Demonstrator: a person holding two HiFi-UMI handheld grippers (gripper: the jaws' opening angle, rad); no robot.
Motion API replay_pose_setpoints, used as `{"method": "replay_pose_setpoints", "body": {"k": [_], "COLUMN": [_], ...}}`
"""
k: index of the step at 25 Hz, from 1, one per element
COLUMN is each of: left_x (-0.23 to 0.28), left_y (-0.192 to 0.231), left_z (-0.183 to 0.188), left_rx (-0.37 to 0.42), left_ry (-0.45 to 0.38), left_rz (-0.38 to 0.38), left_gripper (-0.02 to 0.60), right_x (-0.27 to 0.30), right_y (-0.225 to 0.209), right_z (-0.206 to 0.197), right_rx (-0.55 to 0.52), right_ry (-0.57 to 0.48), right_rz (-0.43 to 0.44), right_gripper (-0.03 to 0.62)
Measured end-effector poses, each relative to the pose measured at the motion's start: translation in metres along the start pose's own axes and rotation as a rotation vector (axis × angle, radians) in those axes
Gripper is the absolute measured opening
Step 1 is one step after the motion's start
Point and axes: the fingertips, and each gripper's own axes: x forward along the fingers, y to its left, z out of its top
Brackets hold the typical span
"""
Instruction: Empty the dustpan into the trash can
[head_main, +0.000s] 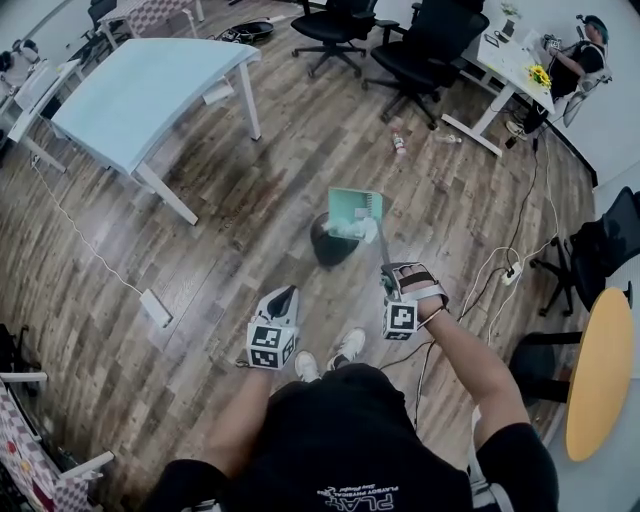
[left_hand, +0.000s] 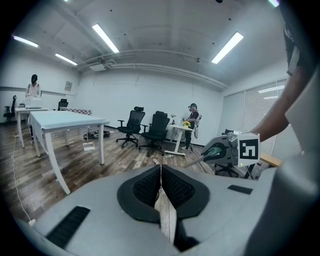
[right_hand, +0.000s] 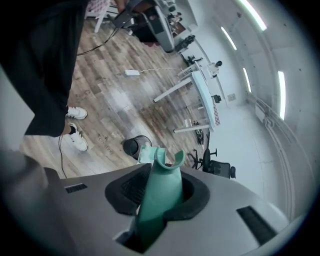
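Note:
A green dustpan hangs tilted over the black trash can on the wood floor, with pale crumpled scraps at its lower edge above the can's mouth. My right gripper is shut on the dustpan's long green handle, which runs out between the jaws toward the pan and the trash can. My left gripper hovers to the left of it, nearer me, shut with nothing in it; its pads meet. From the left gripper view, the right gripper shows with the handle.
My shoes stand just behind the can. A light blue table is far left, and office chairs and a white desk with a seated person are far right. Cables and a power strip lie at right, near a yellow round table.

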Motion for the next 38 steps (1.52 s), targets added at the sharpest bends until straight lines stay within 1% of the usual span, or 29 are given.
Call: {"method": "replay_pose_setpoints", "body": {"k": [3, 5, 7, 10, 12, 16, 20, 22, 26, 29, 38], "left_x": [-0.003, -0.004, -0.007, -0.009, -0.011, -0.011, -0.011, -0.012, -0.014, -0.015, -0.02], "left_y": [0.003, 0.004, 0.006, 0.011, 0.013, 0.01, 0.006, 0.005, 0.004, 0.002, 0.004], "left_z": [0.0, 0.001, 0.0, -0.002, -0.004, -0.005, -0.004, -0.004, -0.007, -0.007, -0.007], "left_rx": [-0.004, -0.005, -0.004, -0.015, -0.021, -0.025, -0.02, -0.019, -0.014, -0.012, -0.004], "left_ry": [-0.005, -0.009, -0.009, -0.007, -0.005, -0.006, -0.009, -0.008, -0.003, -0.002, -0.01], "left_rz": [0.006, 0.014, 0.021, 0.034, 0.036, 0.033, 0.029, 0.028, 0.018, 0.013, 0.017], "left_gripper": [0.023, 0.023, 0.023, 0.023, 0.023, 0.023, 0.023, 0.023, 0.023, 0.023, 0.023], "right_x": [0.004, 0.006, 0.007, 0.008, 0.009, 0.001, -0.009, -0.01, -0.011, -0.01, -0.01], "right_y": [0.003, 0.007, 0.011, 0.011, 0.015, 0.044, 0.081, 0.096, 0.111, 0.118, 0.124], "right_z": [0.016, 0.021, 0.025, 0.033, 0.038, 0.051, 0.058, 0.057, 0.057, 0.057, 0.06], "right_rx": [-0.135, -0.199, -0.242, -0.279, -0.327, -0.505, -0.698, -0.756, -0.851, -0.882, -0.897], "right_ry": [-0.007, -0.011, -0.022, -0.037, -0.049, -0.086, -0.082, -0.08, -0.066, -0.054, -0.048], "right_rz": [0.021, 0.033, 0.041, 0.041, 0.049, 0.08, 0.116, 0.133, 0.14, 0.144, 0.145], "right_gripper": [0.098, 0.098, 0.098, 0.098, 0.098, 0.097, 0.097, 0.097, 0.097, 0.097, 0.097]}}
